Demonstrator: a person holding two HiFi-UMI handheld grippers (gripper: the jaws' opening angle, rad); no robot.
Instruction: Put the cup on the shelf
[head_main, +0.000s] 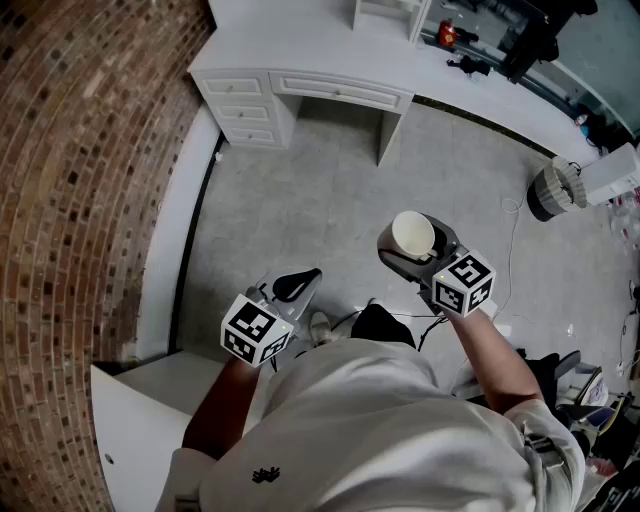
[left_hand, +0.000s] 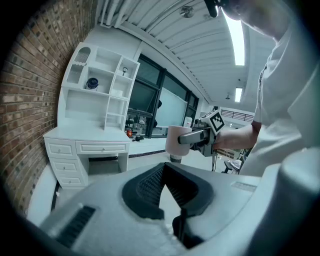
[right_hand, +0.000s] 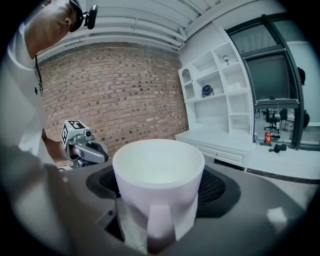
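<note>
Cup (right_hand: 159, 185): white mug, handled, empty, upright, gripped between right tongs (head_main: 412, 248). Shelf (right_hand: 220, 85): white, open compartments, atop white bench (right_hand: 220, 142), well apart.

L tool (head_main: 298, 281) closed, R tool (head_main: 412, 240) gripping cup (right_hand: 157, 180)

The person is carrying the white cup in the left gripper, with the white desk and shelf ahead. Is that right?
Not quite. The white cup sits between the jaws of the right gripper, as the right gripper view shows; the left gripper holds nothing. The white desk and shelf are indeed ahead.
</note>
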